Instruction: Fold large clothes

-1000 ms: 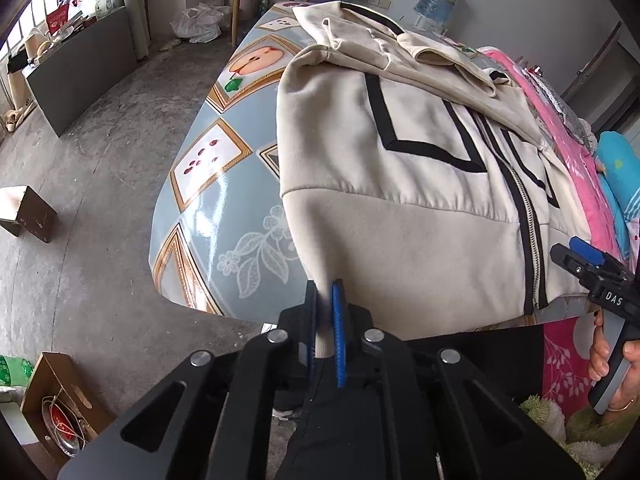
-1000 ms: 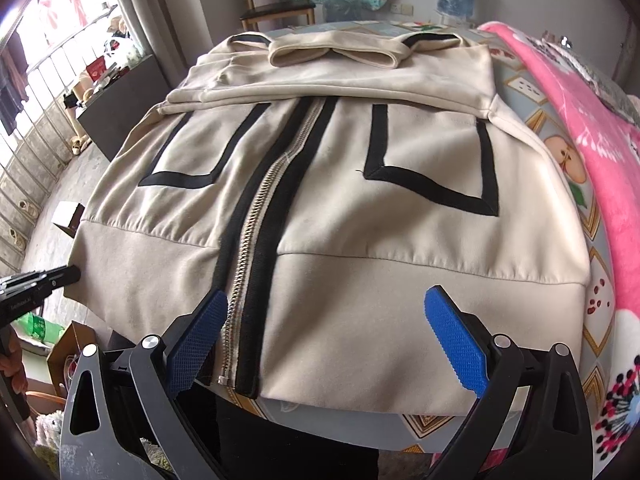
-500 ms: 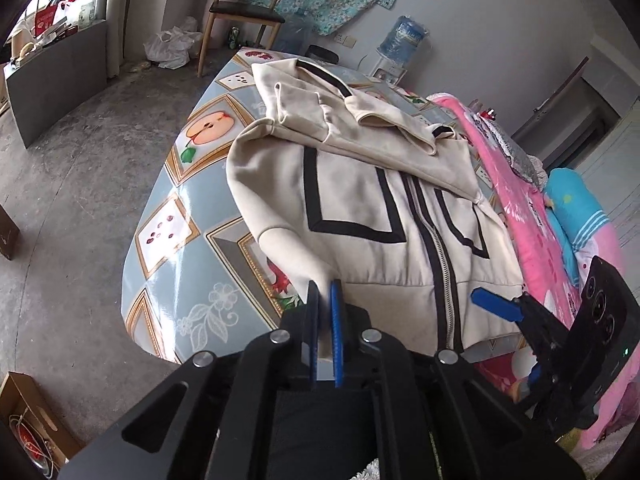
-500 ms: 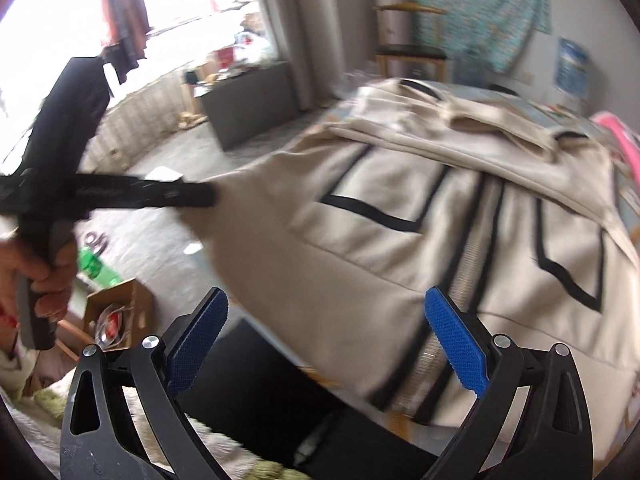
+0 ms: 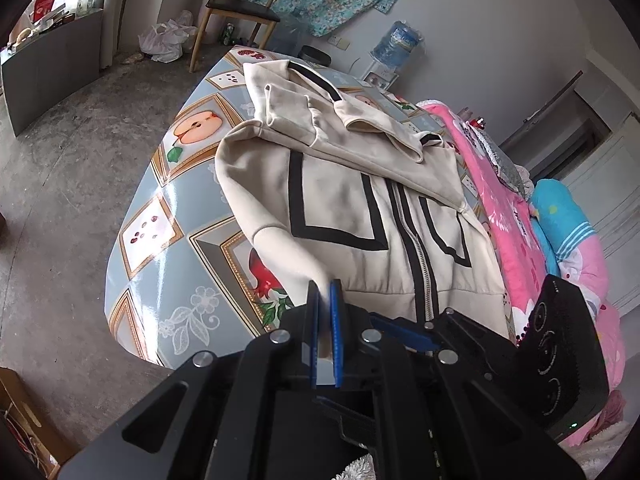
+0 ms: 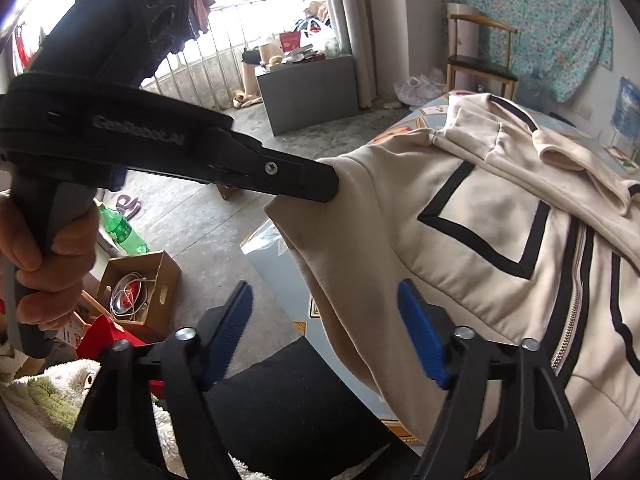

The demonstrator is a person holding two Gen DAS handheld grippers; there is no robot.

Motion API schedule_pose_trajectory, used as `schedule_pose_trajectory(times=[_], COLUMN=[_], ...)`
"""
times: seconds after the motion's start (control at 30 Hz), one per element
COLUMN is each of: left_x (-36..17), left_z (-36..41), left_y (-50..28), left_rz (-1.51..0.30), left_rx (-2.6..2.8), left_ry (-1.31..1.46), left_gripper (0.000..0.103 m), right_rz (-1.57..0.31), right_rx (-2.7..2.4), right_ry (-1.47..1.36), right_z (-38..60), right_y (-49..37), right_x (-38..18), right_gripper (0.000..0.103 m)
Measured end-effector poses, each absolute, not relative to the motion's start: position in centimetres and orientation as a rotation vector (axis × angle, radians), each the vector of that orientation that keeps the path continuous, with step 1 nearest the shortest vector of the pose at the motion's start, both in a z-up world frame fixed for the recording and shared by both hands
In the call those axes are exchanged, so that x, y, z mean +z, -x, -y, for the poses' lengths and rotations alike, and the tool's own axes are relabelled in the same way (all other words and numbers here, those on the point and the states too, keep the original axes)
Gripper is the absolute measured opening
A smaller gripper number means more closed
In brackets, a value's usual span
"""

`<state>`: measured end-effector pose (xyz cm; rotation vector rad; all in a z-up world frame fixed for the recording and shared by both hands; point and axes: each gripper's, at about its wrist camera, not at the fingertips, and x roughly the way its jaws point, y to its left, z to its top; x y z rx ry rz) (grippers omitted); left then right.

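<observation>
Cream zip-up jacket (image 5: 360, 208) with black stripes lies front-up on the tabletop (image 5: 168, 216), which wears a glossy blue-grey cover printed with fruit panels. Its sleeves are folded across the chest at the far end, and the metal zipper (image 5: 420, 264) runs down the middle toward the near hem.

The left gripper (image 5: 325, 292) is clamped on the jacket's near left hem corner — the blue pads are pressed together with a pinch of cream fabric between them, and that corner is lifted off the tabletop, drawing the cloth up into a ridge. In the right wrist view the same gripper (image 6: 334, 190) shows from the side, its black tip biting the raised corner, with the person's hand (image 6: 44, 256) wrapped round the handle.

The right gripper (image 6: 324, 332) sits just below that lifted corner, at the jacket's hanging edge. Its jaws have just been closing and stand partly apart; hanging cloth lies in the gap near the right-hand pad, but whether the pads press it I cannot tell.

Beside the jacket's right side lies a pink blanket (image 5: 516, 240). Beyond the jacket's collar end stand a wooden chair (image 5: 240, 8) and a water bottle (image 5: 398, 46) — both well apart from the jacket.
</observation>
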<state>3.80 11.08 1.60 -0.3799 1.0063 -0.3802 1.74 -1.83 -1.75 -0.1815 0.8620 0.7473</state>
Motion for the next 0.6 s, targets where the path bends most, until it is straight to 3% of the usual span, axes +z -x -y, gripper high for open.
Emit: schedule_pose_trajectory(times=[0.03, 0.1, 0.2, 0.3, 0.43, 0.6], left_x=[1.6, 1.5, 1.3, 1.0, 0.7, -0.2], left_z=[-11.1, -11.0, -10.8, -10.8, -11.7, -13.4], left_y=[-3.8, -3.8, -3.9, -4.1, -4.6, -5.5], left_rz=[-1.007, -1.011, -1.025, -1.038, -1.056, -1.085], left_rx=[-0.382, -0.381, -0.377, -0.365, -0.348, -0.348], left_ry=[0.383, 0.376, 0.361, 0.356, 0.412, 0.548], left_gripper=[0.005, 0.005, 0.006, 0.009, 0.036, 0.05], right_rz=[-0.872, -0.893, -0.924, -0.938, -0.94, -0.934], right_rx=[0.743, 0.733, 0.719, 0.722, 0.719, 0.722], right_ry=[0.173, 0.152, 0.106, 0.036, -0.007, -0.005], right_z=[1.9, 2.2, 3.0, 4.0, 4.7, 4.7], right_y=[-1.8, -2.2, -2.9, -3.4, -3.6, -3.4], right_x=[-1.9, -2.3, -2.8, -2.8, -2.5, -2.3], right_gripper=[0.052, 0.031, 0.012, 0.006, 0.006, 0.005])
